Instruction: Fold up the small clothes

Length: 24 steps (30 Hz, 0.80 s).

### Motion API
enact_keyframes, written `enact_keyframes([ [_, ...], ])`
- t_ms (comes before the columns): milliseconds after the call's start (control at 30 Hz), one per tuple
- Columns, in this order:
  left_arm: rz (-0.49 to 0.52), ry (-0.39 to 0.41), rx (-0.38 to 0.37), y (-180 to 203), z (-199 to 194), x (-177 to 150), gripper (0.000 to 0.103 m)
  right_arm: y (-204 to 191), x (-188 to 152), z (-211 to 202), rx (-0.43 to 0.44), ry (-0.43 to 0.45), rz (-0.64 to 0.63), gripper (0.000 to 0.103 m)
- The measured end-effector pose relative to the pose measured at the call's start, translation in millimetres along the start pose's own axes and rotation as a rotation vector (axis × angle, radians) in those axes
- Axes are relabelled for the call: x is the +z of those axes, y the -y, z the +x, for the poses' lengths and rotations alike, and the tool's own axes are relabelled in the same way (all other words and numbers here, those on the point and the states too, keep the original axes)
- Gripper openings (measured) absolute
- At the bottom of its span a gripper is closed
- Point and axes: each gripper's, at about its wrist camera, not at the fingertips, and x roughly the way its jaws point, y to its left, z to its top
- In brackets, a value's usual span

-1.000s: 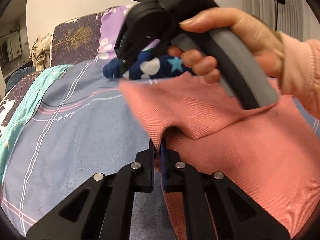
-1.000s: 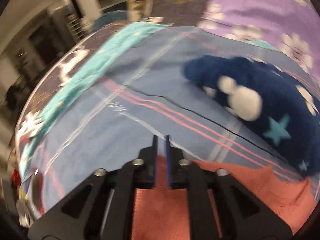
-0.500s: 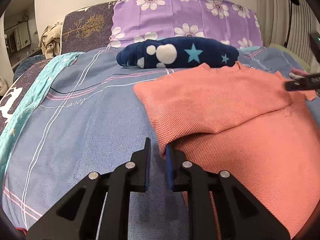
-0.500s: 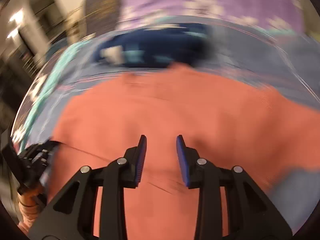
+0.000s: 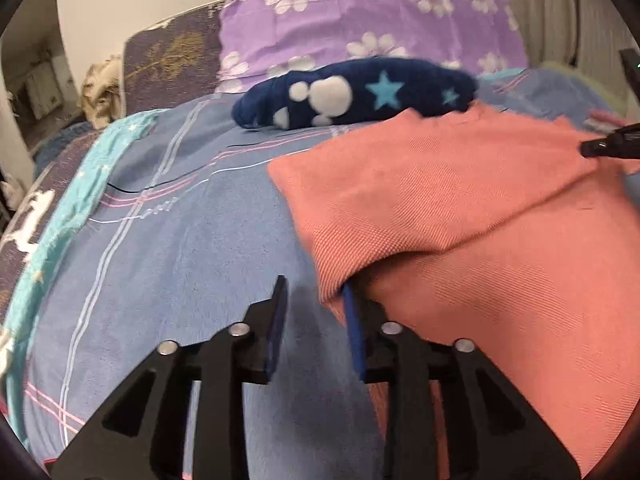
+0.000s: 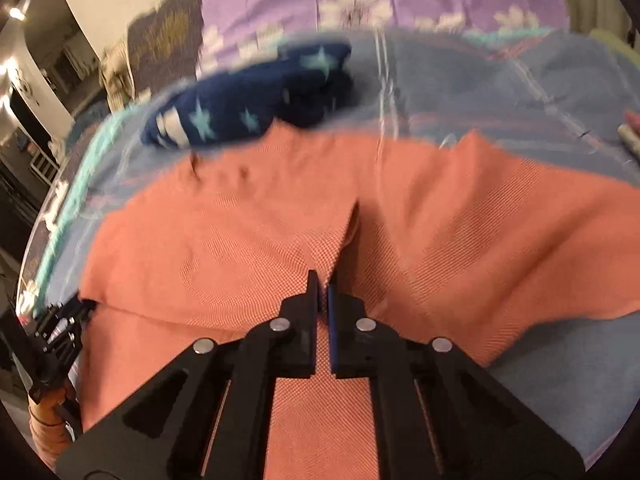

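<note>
The salmon-orange garment (image 5: 460, 184) is matt woven cloth with a coarse, grainy texture. The blue plaid bedsheet (image 5: 192, 240) looks soft and slightly napped. The navy star-patterned bundle (image 5: 360, 94) seems fleecy. The gripper fingers (image 6: 302, 336) are matt black plastic with shiny metal rivets.

One salmon-pink garment (image 5: 500, 216); one navy star-print bundle (image 5: 360, 96); one purple flowered pillow (image 5: 360, 28); two grippers (image 5: 314, 312) (image 6: 323, 292)
</note>
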Motion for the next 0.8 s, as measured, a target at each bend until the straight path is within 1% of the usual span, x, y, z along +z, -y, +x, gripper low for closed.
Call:
enact_keyframes([
  [33, -0.003, 0.007, -0.014, -0.6, -7.8, -1.9, 0.042, 3.3, -0.2, 0.3, -0.018, -0.010, -0.024, 0.004],
  [100, -0.012, 0.029, -0.053, -0.2, -31.1, -2.2, 0.042, 11.7, -5.3, 10.0, -0.003, -0.065, -0.051, 0.010],
  [133, -0.016, 0.045, -0.074, 1.7, -41.8, 0.9, 0.042, 17.2, -9.6, 13.1, 0.007, -0.075, -0.043, 0.011],
  [167, -0.008, 0.081, -0.106, 6.8, -56.4, 8.3, 0.042, 22.1, -12.9, 13.5, 0.020, -0.076, -0.032, 0.015],
  [200, 0.007, 0.109, -0.126, 13.2, -65.9, 14.8, 0.040, 28.8, -16.5, 9.6, 0.044, -0.055, -0.009, 0.019],
  [233, 0.034, 0.137, -0.146, 23.9, -74.3, 23.3, 0.037, 33.3, -17.6, 4.4, 0.059, -0.029, 0.012, 0.019],
  [267, 0.067, 0.150, -0.164, 37.5, -77.8, 31.9, 0.036, 37.3, -18.5, -3.3, 0.092, 0.007, 0.037, 0.019],
  [300, 0.098, 0.151, -0.177, 50.9, -76.4, 38.4, 0.036, 36.6, -18.3, -7.2, 0.128, 0.022, 0.046, 0.019],
  [367, 0.158, 0.125, -0.190, 81.3, -60.4, 50.4, 0.036, 34.3, -16.8, -11.7, 0.185, 0.025, 0.046, 0.019],
  [400, 0.174, 0.098, -0.198, 95.5, -45.1, 56.0, 0.036, 30.4, -18.8, -10.9, 0.210, 0.015, 0.044, 0.019],
  [433, 0.178, 0.076, -0.204, 103.3, -33.2, 58.9, 0.036, 26.9, -22.0, -4.1, 0.217, -0.012, 0.038, 0.019],
  [467, 0.170, 0.036, -0.201, 112.6, -10.9, 62.5, 0.036, 24.0, -25.3, 3.6, 0.208, -0.043, 0.031, 0.019],
  [500, 0.156, -0.004, -0.194, 117.4, 6.6, 62.2, 0.036, 22.6, -30.7, 15.9, 0.177, -0.084, 0.021, 0.018],
  [533, 0.137, -0.057, -0.187, 119.9, 26.7, 60.1, 0.037, 22.1, -38.5, 27.1, 0.166, -0.091, 0.002, 0.017],
  [567, 0.110, -0.132, -0.193, 121.3, 51.5, 53.4, 0.039, 20.4, -44.2, 24.6, 0.170, -0.040, -0.029, 0.017],
  [600, 0.090, -0.102, -0.200, 119.3, 55.0, 49.0, 0.040, 18.6, -46.8, 22.6, 0.163, -0.036, -0.061, 0.017],
  [633, 0.071, -0.094, -0.219, 115.6, 53.5, 49.1, 0.040, 18.2, -48.4, 21.2, 0.164, -0.039, -0.075, 0.017],
  [667, 0.057, -0.098, -0.231, 112.3, 52.5, 49.7, 0.040, 20.0, -49.4, 20.0, 0.178, -0.063, -0.081, 0.019],
  [733, 0.048, -0.094, -0.240, 110.9, 51.8, 47.2, 0.040, 30.7, -47.4, 11.8, 0.188, -0.090, -0.048, 0.018],
  [767, 0.049, -0.093, -0.238, 110.8, 51.5, 47.0, 0.040, 44.0, -45.8, -1.8, 0.170, -0.057, 0.011, 0.013],
  [800, 0.053, -0.092, -0.233, 111.8, 50.8, 46.9, 0.041, 57.0, -41.3, -13.5, 0.141, -0.014, 0.053, 0.013],
])
